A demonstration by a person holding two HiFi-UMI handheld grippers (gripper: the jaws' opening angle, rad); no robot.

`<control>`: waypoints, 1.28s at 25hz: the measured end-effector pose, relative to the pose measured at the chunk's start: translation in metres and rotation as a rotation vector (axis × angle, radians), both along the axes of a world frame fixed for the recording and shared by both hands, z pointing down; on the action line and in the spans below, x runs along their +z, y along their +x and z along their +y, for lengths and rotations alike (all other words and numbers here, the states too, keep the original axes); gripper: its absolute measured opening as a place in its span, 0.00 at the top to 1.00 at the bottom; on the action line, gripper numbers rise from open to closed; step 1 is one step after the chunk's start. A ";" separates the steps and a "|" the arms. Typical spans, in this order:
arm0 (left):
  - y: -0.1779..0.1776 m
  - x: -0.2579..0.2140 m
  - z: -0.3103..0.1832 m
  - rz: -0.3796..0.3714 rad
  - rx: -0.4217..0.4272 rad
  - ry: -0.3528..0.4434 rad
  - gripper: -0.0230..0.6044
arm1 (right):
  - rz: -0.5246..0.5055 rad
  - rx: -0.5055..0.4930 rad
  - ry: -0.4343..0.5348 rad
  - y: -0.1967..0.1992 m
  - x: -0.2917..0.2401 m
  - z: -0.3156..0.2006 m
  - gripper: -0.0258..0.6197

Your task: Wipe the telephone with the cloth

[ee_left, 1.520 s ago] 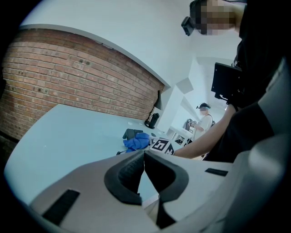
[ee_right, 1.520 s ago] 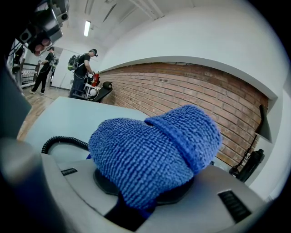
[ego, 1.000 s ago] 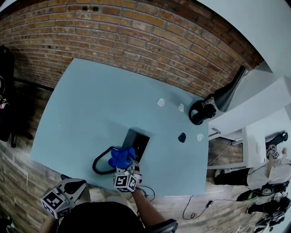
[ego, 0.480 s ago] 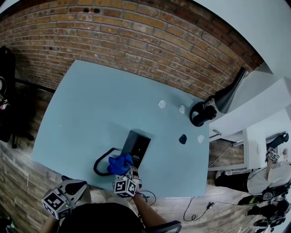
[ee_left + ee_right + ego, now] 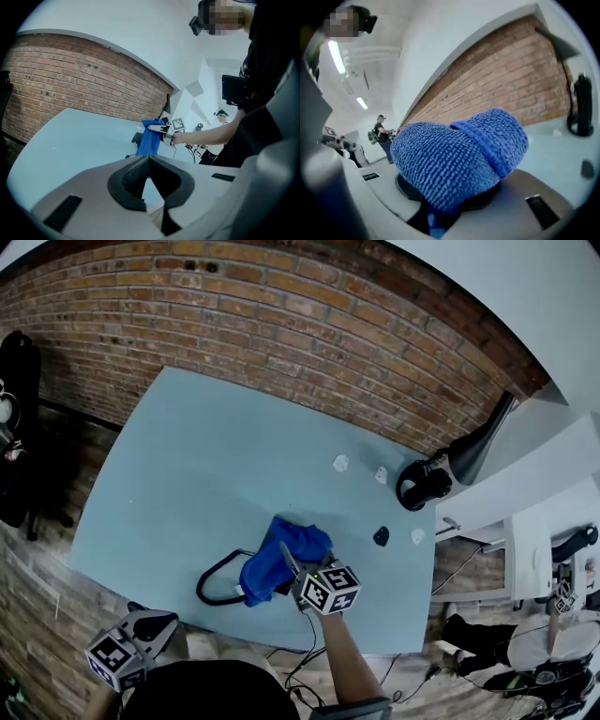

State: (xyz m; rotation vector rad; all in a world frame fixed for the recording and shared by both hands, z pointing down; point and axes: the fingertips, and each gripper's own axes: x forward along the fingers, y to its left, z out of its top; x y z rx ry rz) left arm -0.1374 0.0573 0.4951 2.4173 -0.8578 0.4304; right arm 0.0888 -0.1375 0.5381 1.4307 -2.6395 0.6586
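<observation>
Head view: the blue cloth (image 5: 279, 559) lies at lower centre of the worktop (image 5: 187, 474), its long axis running lower left to upper right, beside a black cord loop (image 5: 214, 579). The right gripper (image 5: 292, 568) grips it.

Left gripper view: the left gripper (image 5: 149, 158) has its fingers together with nothing between them. Only this view shows the telephone (image 5: 136, 138), left of the hanging cloth.

Right gripper view: the fingers are clamped on the cloth.

cloth (image 5: 281, 554): bright blue, ribbed weave
tabletop (image 5: 206, 456): pale blue, plain
wall (image 5: 281, 306): red-brown brick, light mortar
marker cube (image 5: 330, 589): black-and-white squares
lamp (image 5: 473, 451): black
</observation>
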 end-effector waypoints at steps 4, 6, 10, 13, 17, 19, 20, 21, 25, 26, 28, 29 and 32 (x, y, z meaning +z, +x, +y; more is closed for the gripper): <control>0.004 0.001 0.005 -0.005 0.001 -0.015 0.98 | 0.380 0.168 0.282 0.046 -0.055 -0.046 0.74; 0.006 0.001 0.006 -0.005 0.000 -0.020 0.98 | 0.555 0.186 0.361 0.046 -0.058 -0.053 0.74; 0.008 0.001 0.006 -0.011 -0.003 -0.018 0.98 | 0.723 0.124 0.322 0.023 0.004 -0.044 0.74; 0.007 -0.001 0.005 -0.013 -0.007 -0.020 0.98 | 0.713 0.156 0.270 0.019 0.042 -0.033 0.74; 0.003 0.005 0.007 -0.021 0.004 -0.010 0.98 | 0.726 0.197 0.297 0.015 0.045 -0.030 0.75; 0.005 0.005 0.007 -0.030 0.020 -0.004 0.98 | 0.735 0.189 0.301 0.013 0.047 -0.028 0.75; 0.007 0.004 0.006 -0.030 0.027 0.000 0.98 | 0.742 0.186 0.300 0.012 0.048 -0.027 0.75; 0.009 0.003 0.004 -0.027 0.033 0.000 0.98 | 0.746 0.184 0.297 0.012 0.049 -0.026 0.75; 0.017 0.001 0.001 -0.026 0.056 -0.010 0.98 | 0.745 0.182 0.277 0.010 0.052 -0.022 0.75; 0.019 0.001 0.002 -0.030 0.068 -0.003 0.98 | 0.746 0.181 0.274 0.009 0.053 -0.020 0.75; 0.023 0.000 0.003 -0.042 0.089 0.011 0.98 | 0.748 0.178 0.269 0.007 0.056 -0.016 0.75; 0.024 0.000 0.003 -0.047 0.097 0.012 0.98 | 0.750 0.177 0.268 0.006 0.058 -0.014 0.76; 0.025 0.000 0.005 -0.048 0.106 0.009 0.98 | 0.754 0.172 0.268 0.003 0.061 -0.008 0.76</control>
